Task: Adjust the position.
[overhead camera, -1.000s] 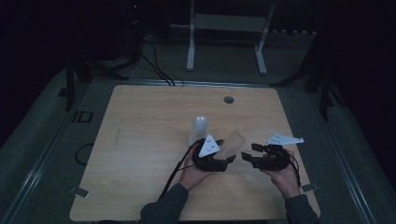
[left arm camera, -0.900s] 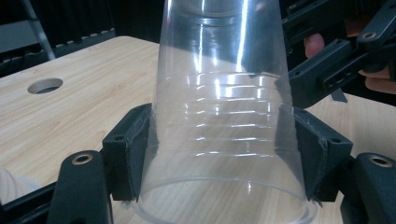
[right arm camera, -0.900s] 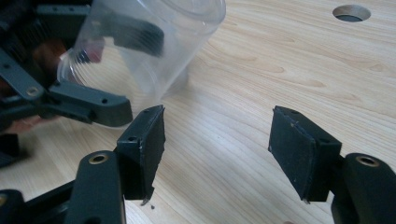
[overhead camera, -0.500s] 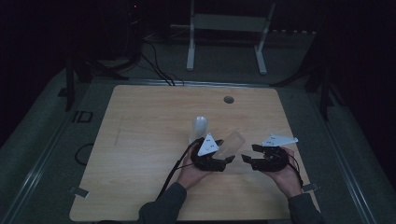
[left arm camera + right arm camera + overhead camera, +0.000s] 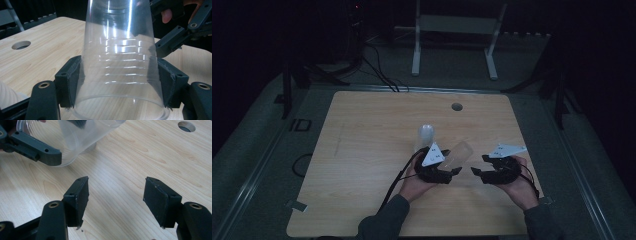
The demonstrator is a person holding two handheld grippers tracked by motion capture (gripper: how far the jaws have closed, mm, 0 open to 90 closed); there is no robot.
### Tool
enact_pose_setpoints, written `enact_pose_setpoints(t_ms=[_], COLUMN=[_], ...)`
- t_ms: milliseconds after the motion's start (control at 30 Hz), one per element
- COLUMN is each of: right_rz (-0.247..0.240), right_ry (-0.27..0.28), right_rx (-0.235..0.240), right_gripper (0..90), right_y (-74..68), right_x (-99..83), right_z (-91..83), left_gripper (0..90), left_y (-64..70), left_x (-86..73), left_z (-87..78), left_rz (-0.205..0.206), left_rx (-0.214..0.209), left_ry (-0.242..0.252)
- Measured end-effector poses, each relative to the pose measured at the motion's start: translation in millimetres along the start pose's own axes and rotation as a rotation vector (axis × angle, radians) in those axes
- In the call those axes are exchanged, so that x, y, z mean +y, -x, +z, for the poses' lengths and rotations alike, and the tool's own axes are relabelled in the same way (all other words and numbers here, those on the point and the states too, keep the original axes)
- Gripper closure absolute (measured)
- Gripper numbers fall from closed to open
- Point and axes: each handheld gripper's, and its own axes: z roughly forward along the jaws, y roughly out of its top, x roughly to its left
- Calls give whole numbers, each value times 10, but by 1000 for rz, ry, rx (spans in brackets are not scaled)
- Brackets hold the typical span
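Clear cup (image 5: 120,62) clamped in left gripper (image 5: 451,171); right gripper (image 5: 116,198) gapes empty nearby, white cup (image 5: 425,136) behind.

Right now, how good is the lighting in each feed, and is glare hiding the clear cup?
High view: dim, dark surroundings, the clear cup faint against the table. Left gripper view: bright and sharp, vertical glare streaks on the cup, ridges readable. Right gripper view: well lit, the right tongs crisp, the cup's rim slightly soft.

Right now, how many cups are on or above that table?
2. One clear plastic cup is clamped in the left gripper, tilted toward the right gripper. A whitish cup stands on the table just behind it. More may be nested inside.
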Motion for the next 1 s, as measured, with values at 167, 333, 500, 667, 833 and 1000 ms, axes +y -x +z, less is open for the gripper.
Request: enact_pose_setpoints(t_ms=[167,333,500,667,833,1000], right_rz=[-15,-30,-55,-77,-102,-116], right_ry=[-17,-35,-60,-70,-84,-97], right_rx=[-4,-7,-14,-19,-38,-41], right_gripper=[366,366,367,368,382,385], right_y=[9,16,15,16,4,8], right_x=[13,18,30,46,60,75], right_z=[-16,-27,-32,-46,-52,-57], left_gripper=[299,299,299,299,299,299], left_y=[-4,-8,-24,-36,-53,-62], left_x=[5,7,23,40,45,58], left_z=[-7,-14,-29,-44,-58,-70], left_rz=[6,12,16,30,36,46], left_rx=[-1,-3,-5,-6,-6,-8], left_ry=[-7,-14,-16,-23,-26,-34])
